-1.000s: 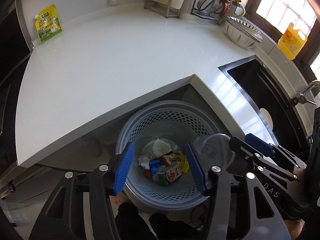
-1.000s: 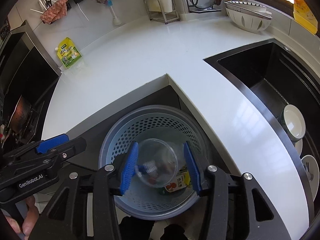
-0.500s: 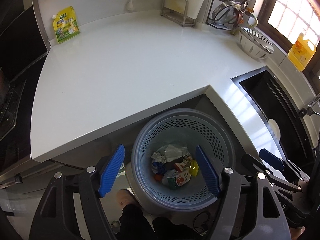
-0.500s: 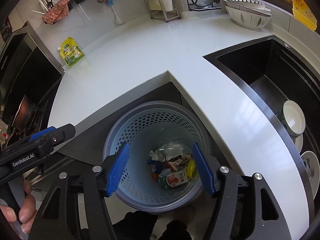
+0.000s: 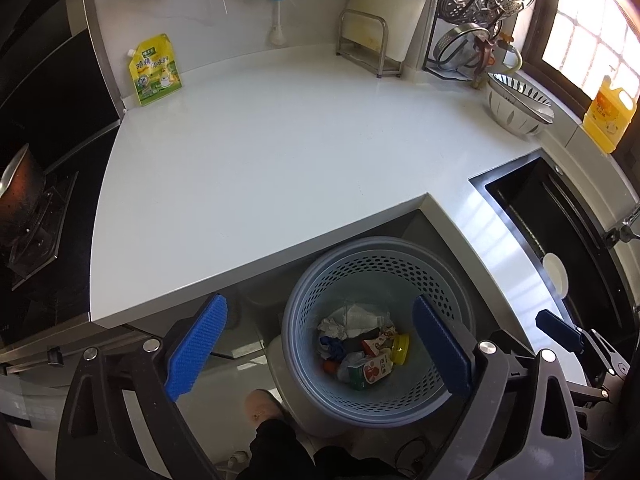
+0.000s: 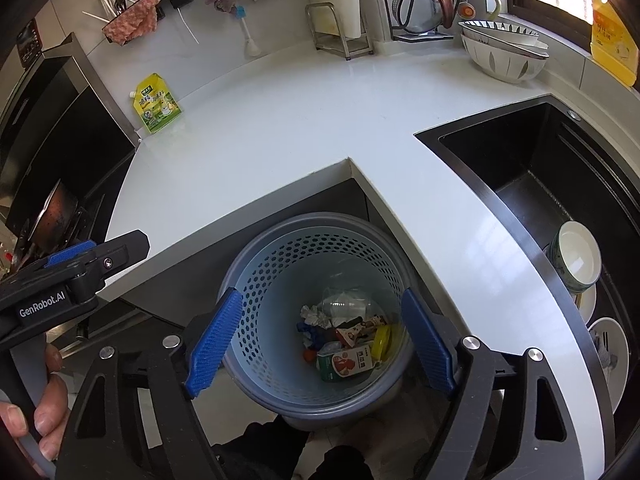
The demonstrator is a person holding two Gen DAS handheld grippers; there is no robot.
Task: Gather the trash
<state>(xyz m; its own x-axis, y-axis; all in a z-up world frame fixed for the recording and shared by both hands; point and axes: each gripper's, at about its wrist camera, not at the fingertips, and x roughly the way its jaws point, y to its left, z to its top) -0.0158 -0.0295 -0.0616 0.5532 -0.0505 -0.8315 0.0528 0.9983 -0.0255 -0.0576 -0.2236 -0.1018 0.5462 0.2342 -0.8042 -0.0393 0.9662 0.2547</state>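
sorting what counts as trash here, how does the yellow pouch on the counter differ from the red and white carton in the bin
The yellow pouch stands upright against the wall on the white counter; the carton lies on its side in the perforated bin. The pouch stands alone, while the carton sits among crumpled paper and other scraps. The pouch is a soft yellow-green bag with a corner spout; the carton is a boxy red, white and green pack. Both are printed packaging.

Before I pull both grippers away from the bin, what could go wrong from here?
1. The yellow-green spouted pouch stands alone on the white counter; mistaking it for trash is possible.
2. The left gripper and right gripper hang open close together over the perforated bin; they might collide.
3. The counter's corner overhangs the bin's rim; rising straight up may clip it.
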